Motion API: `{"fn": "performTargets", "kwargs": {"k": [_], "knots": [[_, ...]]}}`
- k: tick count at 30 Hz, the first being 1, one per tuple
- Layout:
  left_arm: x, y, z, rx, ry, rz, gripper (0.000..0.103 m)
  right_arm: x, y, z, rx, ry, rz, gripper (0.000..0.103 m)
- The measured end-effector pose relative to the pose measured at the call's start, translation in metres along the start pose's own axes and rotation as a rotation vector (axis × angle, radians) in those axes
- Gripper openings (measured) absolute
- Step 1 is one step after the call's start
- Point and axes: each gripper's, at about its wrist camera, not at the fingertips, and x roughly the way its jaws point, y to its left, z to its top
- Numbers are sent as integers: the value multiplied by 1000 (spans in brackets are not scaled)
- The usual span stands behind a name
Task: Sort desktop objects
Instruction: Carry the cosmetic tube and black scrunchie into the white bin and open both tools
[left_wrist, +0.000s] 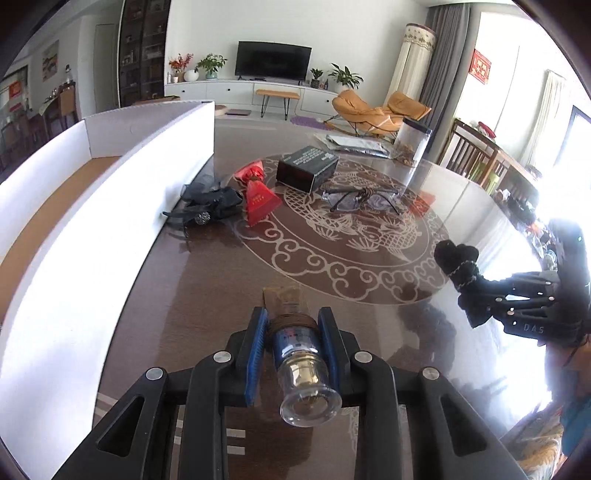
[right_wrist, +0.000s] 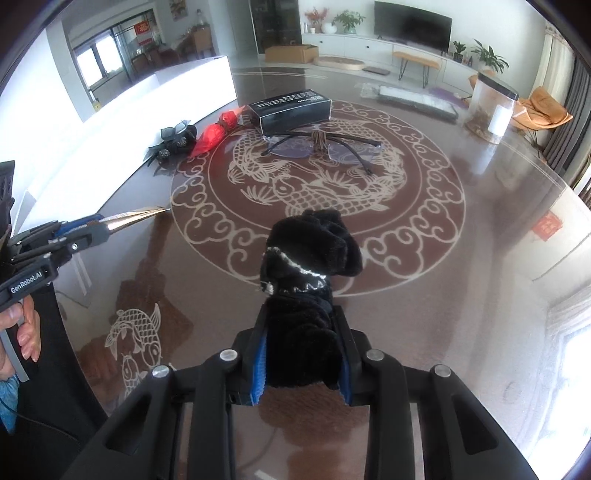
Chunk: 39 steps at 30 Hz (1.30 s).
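Note:
My left gripper (left_wrist: 293, 323) is shut on a small clear tube with a gold tapered end (left_wrist: 295, 347), held above the dark table; the tube's gold tip (right_wrist: 136, 217) shows in the right wrist view. My right gripper (right_wrist: 301, 325) is shut on a black velvet hair tie (right_wrist: 314, 254), held over the table's fish pattern; it also shows in the left wrist view (left_wrist: 458, 264). On the table lie a black box (left_wrist: 306, 168), glasses (left_wrist: 360, 199), a red folded packet (left_wrist: 258, 197) and a black lace bow (left_wrist: 210, 205).
A long white cardboard box (left_wrist: 110, 192) stands open along the table's left side. A clear jar (left_wrist: 412, 144) and a flat silver packet (left_wrist: 356, 144) sit at the far edge. A red card (right_wrist: 546, 229) lies at the right.

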Motion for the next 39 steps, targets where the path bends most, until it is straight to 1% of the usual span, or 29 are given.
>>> {"fn": "performTargets", "kwargs": {"k": [2,5,9,13,17,19,21,23,25,27,31,33,35,39], "knots": [[-13,3,4,-14,-28,6,28,-3,9,7,-24,-12,6,31],[-18,11,2,-26,-25,12,28,-9,18,19,-52,-36,11,31],[-22,25,-7,-82,-30,-17,28,-20,28,27,-60,-69,33,31],[-37,34,-10,-100,-75,-15,28,-27,39,24,-72,-88,58,31],[-66,42,1,-131,-146,-23,28,-32,52,28,-104,-98,81,31],[-89,48,13,-134,-198,-13,28,-38,61,40,-124,-122,95,31],[-113,60,27,-132,-242,14,28,-45,74,61,-150,-152,120,31],[-132,79,41,-140,-267,46,28,-51,94,87,-185,-184,156,31],[-145,105,55,-153,-279,88,28,-54,121,115,-229,-216,199,31],[-150,135,69,-162,-270,153,28,-53,155,141,-280,-236,250,31],[-137,197,88,-221,-204,228,28,-33,230,182,-368,-222,363,31],[-123,225,91,-250,-161,268,28,-14,267,194,-415,-187,413,31],[-106,247,91,-274,-112,306,28,10,302,201,-453,-134,443,31],[-74,278,84,-320,-21,354,28,57,356,202,-529,-44,446,32]]}}
